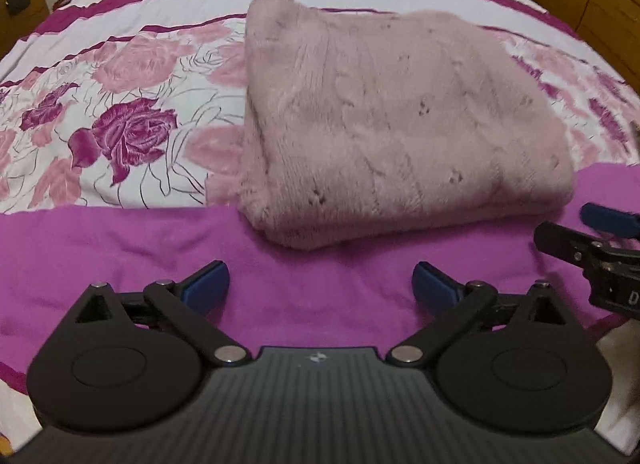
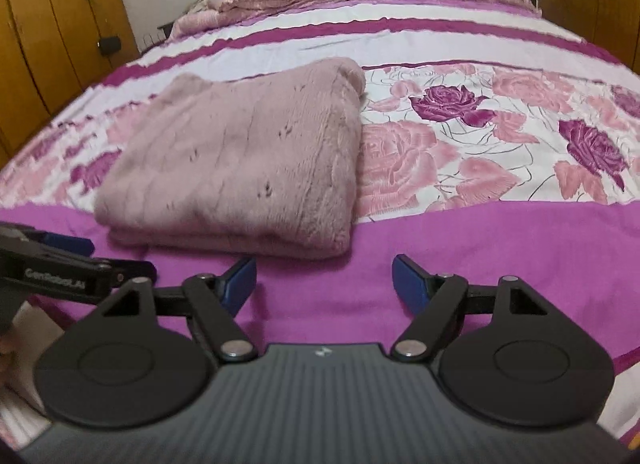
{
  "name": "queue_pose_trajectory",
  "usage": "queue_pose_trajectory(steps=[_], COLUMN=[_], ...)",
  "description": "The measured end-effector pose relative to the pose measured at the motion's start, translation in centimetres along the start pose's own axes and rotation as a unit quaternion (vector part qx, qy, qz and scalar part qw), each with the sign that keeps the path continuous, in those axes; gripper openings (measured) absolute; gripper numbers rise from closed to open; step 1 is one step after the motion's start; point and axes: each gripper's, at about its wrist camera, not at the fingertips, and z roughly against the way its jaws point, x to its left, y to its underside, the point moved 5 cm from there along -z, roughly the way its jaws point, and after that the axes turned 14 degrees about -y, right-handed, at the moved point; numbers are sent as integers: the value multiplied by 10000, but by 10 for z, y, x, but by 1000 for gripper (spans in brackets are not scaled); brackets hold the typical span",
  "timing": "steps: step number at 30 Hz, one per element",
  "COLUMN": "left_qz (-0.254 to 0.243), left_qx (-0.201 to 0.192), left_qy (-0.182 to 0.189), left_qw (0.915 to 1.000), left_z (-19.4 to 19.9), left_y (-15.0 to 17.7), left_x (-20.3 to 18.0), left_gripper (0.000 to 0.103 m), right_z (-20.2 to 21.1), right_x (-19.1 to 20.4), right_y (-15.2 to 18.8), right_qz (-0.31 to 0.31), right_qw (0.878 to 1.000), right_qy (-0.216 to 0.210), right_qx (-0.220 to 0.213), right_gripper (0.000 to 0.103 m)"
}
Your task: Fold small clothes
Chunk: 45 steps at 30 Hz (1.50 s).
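A folded fuzzy dusty-pink knitted sweater (image 1: 396,120) lies on the floral magenta bedspread (image 1: 120,248). Just before it, left claw (image 1: 320,284) and right claw (image 2: 324,280) gape empty.

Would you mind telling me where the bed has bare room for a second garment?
The rose-print stretch right of the folded pink sweater is free, as are the stripes behind it. The magenta band in front is crowded by both open grippers.
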Motion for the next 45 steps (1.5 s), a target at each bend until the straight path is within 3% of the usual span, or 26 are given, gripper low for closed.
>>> queue_pose_trajectory(steps=[8,23,45], left_qz=[119,164,198], left_qx=[11,-110,-113], left_qy=[-203,-162,-127], left_qw=[9997,9997,9997], left_z=[-10,-13,-14], left_y=[2,8,9], left_x=[-5,-4,-4], left_gripper=[103,103,103], right_z=[-12,-22,-24], right_x=[8,11,12], right_y=[11,15,15], right_qz=[183,273,298], right_qw=[9990,9982,9980], right_qy=[397,520,549], right_qx=[35,87,97], right_gripper=[80,86,86])
